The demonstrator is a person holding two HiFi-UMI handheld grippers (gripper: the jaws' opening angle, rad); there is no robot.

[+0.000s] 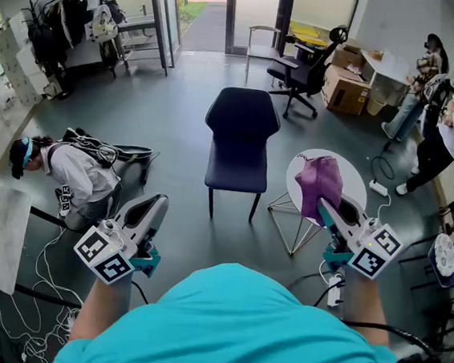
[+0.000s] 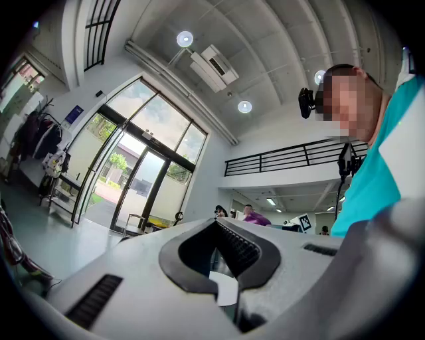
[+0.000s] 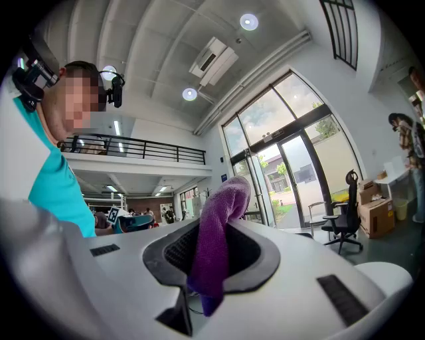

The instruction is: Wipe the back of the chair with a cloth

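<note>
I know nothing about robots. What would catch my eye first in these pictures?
The bright purple cloth stands out first, clamped in the right gripper at the head view's right. Straight ahead, a dark chair stands alone in the middle of the floor, its seat turned towards the person.

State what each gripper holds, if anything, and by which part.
Right gripper: purple cloth, pinched near one end, the bulk beyond the jaws. Left gripper: nothing; jaws together.

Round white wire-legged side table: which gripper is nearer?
Right. The right gripper, shut on the purple cloth, overlaps the round white table in the head view; the left gripper is across the dark blue chair from it.
</note>
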